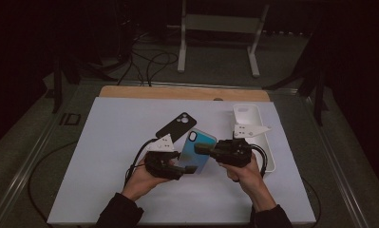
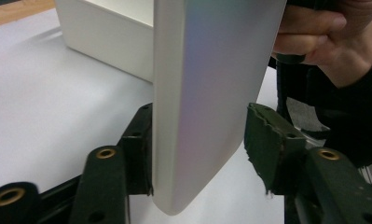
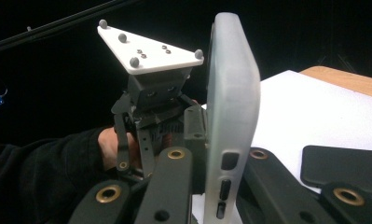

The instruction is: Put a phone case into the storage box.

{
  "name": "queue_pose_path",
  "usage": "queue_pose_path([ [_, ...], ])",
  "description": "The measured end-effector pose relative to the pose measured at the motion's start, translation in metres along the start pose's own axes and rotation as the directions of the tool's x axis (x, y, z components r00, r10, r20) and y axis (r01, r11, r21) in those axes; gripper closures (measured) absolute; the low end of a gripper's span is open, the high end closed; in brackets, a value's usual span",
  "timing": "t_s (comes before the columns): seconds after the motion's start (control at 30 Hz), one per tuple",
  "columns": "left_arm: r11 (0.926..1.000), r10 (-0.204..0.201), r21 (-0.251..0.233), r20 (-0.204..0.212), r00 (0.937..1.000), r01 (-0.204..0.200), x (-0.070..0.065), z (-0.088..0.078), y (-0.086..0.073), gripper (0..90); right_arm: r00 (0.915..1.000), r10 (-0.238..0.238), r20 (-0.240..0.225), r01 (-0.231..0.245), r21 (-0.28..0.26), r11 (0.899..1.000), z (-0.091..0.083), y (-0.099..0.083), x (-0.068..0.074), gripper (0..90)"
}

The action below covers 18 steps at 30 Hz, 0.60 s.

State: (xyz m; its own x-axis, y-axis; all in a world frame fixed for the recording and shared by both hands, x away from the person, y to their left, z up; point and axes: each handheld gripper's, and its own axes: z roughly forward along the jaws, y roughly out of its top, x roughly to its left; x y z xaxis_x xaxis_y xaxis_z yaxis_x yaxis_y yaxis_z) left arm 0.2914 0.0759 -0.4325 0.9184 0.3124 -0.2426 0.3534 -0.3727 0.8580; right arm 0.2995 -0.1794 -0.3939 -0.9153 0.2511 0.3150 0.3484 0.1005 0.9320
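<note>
Two phone cases on view. One, iridescent blue phone case (image 1: 196, 149), is held up off the white surface (image 1: 106, 161) between both grippers. Right gripper (image 1: 203, 149): jaws clamped on the case's edge. Left gripper (image 1: 187, 168): jaws partly open astride the case's lower end; one pad touches, the other stands just clear. Second, black phone case (image 1: 176, 127), lies flat behind them. One white tray (image 1: 268, 159) sits at the right. Two hands, one per gripper.
</note>
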Motion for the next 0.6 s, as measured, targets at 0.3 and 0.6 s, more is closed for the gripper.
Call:
queue_pose_path([
  [0.3, 0.9997, 0.024, -0.002, 0.042, 0.9988, -0.024, -0.0004, -0.002, -0.004, 69.6, 0.9997, -0.019, 0.015, 0.018, 0.016, 1.0, -0.004, -0.0007, -0.0029, 75.7],
  [0.6, 0.9986, 0.051, 0.006, 0.038, 0.998, -0.052, -0.0012, -0.0004, -0.0067, 80.7, 0.9932, -0.063, 0.098, 0.053, 0.102, 0.993, 0.0029, -0.0009, 0.0013, 44.6],
])
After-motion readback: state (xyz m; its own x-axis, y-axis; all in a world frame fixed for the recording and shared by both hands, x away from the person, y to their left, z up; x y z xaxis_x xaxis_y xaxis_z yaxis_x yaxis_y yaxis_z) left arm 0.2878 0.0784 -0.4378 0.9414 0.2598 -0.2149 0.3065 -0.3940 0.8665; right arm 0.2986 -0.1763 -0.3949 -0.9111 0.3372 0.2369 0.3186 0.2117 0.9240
